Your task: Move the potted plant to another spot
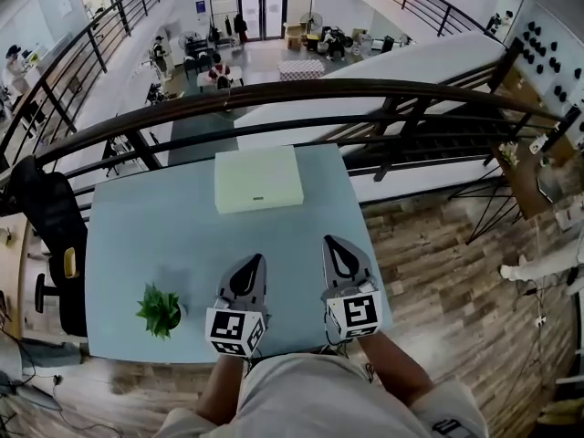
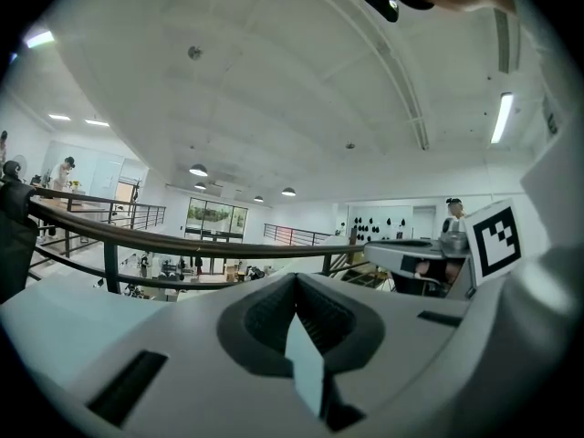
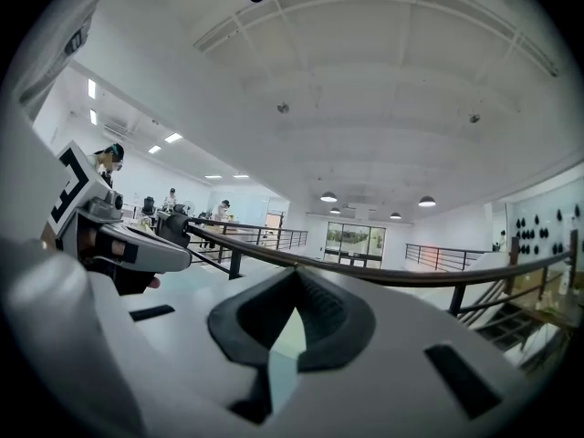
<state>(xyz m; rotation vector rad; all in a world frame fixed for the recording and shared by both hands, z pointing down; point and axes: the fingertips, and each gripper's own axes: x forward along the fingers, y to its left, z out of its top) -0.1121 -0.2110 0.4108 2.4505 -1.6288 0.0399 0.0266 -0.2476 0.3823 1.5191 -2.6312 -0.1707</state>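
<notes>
The potted plant [image 1: 161, 310], a small green plant in a dark pot, stands on the pale blue table [image 1: 164, 235] near its front left corner. My left gripper [image 1: 256, 261] rests over the table's front edge, to the right of the plant and apart from it. Its jaws are shut with nothing between them [image 2: 295, 279]. My right gripper [image 1: 331, 243] lies beside it, further right, also shut and empty [image 3: 294, 277]. Both point away from me towards the railing. Neither gripper view shows the plant.
A flat white box [image 1: 258, 179] lies at the table's far middle. A dark curved railing [image 1: 301, 94] runs just beyond the table, with a drop to the floor below. A black chair [image 1: 50, 231] stands to the left, and wooden floor [image 1: 438, 272] lies to the right.
</notes>
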